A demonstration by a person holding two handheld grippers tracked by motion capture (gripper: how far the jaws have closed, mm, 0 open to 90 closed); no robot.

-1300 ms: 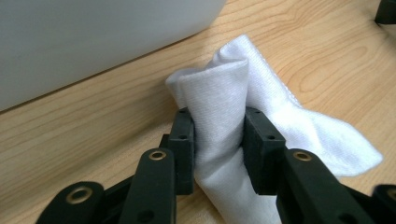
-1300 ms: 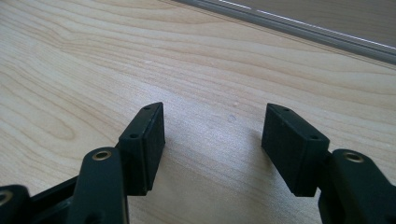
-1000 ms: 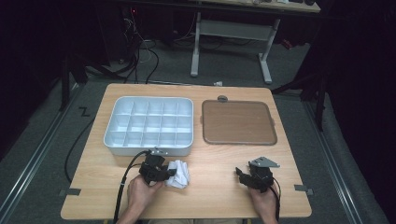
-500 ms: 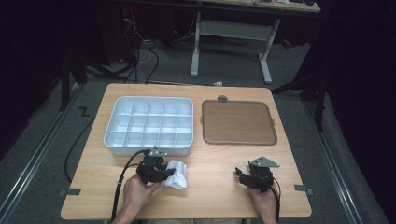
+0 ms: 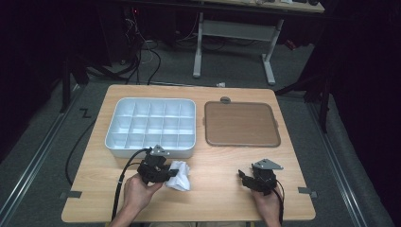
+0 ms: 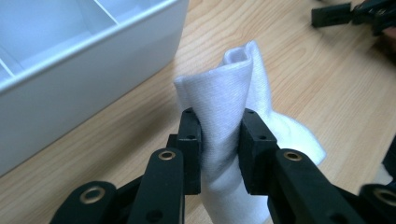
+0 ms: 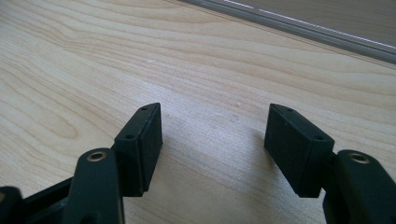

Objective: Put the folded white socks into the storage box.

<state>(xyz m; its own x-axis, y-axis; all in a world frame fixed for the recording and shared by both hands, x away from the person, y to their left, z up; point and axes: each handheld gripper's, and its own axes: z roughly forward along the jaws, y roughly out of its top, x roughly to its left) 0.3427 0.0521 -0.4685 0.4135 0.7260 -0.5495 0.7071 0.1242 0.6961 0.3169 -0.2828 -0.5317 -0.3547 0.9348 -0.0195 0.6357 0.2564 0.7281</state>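
- Jaws of left gripper (image 6: pixel 219 149), black & blocky, pinch a bunched fold of soft white knit cloth (image 6: pixel 233 116), lifted off the pale wood-grain table (image 5: pixel 213 194), just beside the white compartment tray (image 5: pixel 151 125).
- Right gripper (image 7: pixel 215 149): flat pads wide apart, nothing between, over bare wood.
- Brown rounded-corner mat (image 5: pixel 241 124) lies w/ the tray at its left.

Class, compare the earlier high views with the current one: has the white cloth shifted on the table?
Yes, slightly. The white cloth, pinched in the left gripper, has edged toward the person, away from the white divided tray.
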